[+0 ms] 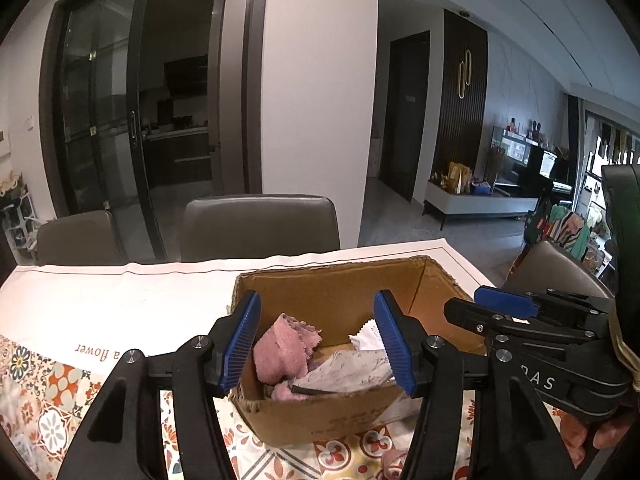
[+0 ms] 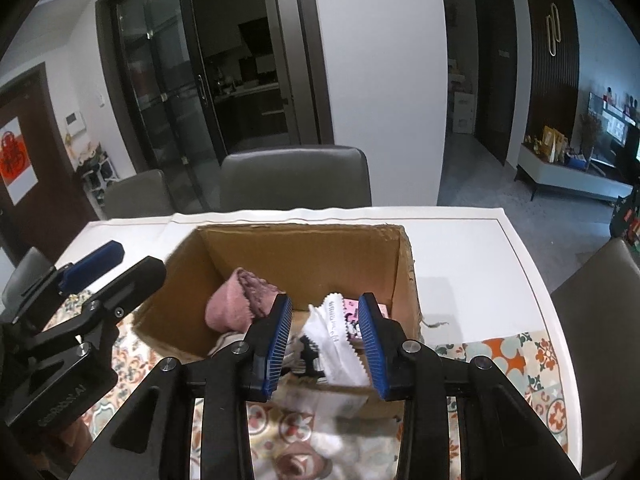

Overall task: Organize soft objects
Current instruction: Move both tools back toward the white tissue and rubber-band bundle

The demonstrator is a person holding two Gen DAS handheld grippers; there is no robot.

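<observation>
A pink cloth (image 1: pixel 282 354) is seen bunched against the left inside wall of an open cardboard box (image 1: pixel 344 280), with a white cloth with a zigzag edge (image 2: pixel 338 340) and a grey patterned cloth (image 1: pixel 344 374) lying beside it on the box floor. The box is set on a table (image 2: pixel 480 248) that is covered by a white runner and a tiled-pattern cloth. More soft fabric (image 2: pixel 304 456) is seen on the table in front of the box, blurred.

The left gripper (image 1: pixel 318 344) is held above the near edge of the box with its blue pads apart and nothing clamped between them. The right gripper (image 2: pixel 325 344) is held just beside it, its pads also apart, the white cloth showing below the gap but not pressed. Grey chairs (image 1: pixel 260 224) are placed behind the table.
</observation>
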